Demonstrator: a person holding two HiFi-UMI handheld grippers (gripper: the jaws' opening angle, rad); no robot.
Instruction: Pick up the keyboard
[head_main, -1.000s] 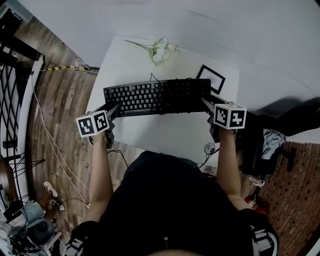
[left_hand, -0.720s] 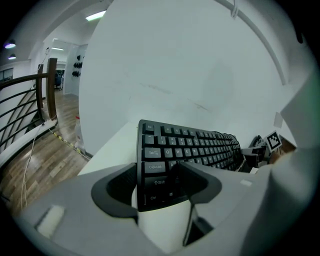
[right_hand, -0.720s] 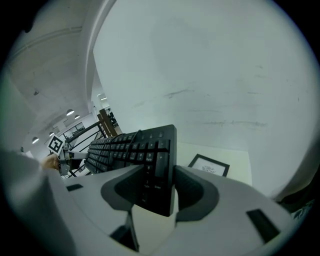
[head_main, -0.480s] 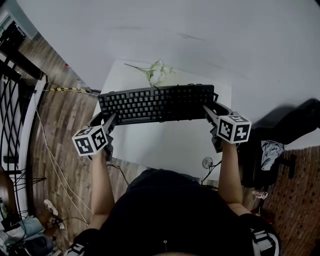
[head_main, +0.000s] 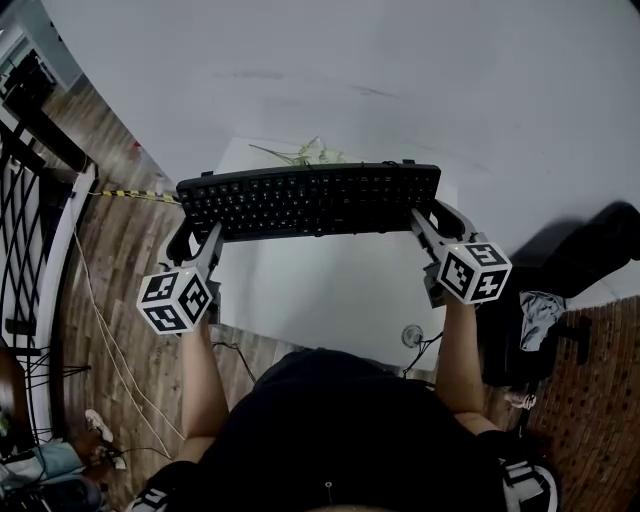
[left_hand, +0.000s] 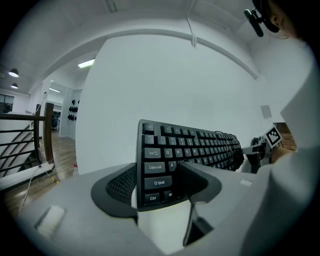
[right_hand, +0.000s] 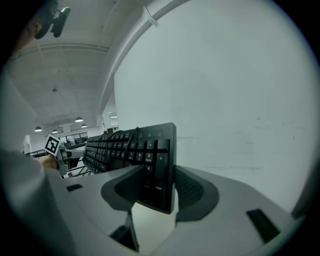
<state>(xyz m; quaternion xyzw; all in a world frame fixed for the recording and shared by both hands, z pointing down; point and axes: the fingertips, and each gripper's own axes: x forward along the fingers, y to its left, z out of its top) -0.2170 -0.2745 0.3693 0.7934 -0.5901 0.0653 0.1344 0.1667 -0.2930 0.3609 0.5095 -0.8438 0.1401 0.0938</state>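
Black keyboard (head_main: 310, 200) pinched at both ends — left gripper (head_main: 198, 232) on Ctrl corner, right gripper (head_main: 437, 219) on numpad edge — above the white table (head_main: 330, 290).

Office workspace against a white wall (head_main: 400, 60)
A white desk (head_main: 330, 300), keyboard (head_main: 310, 200), wood floor (head_main: 120, 260), a railing (left_hand: 48, 135), and ceiling lights (right_hand: 78, 119) over a long room beyond.
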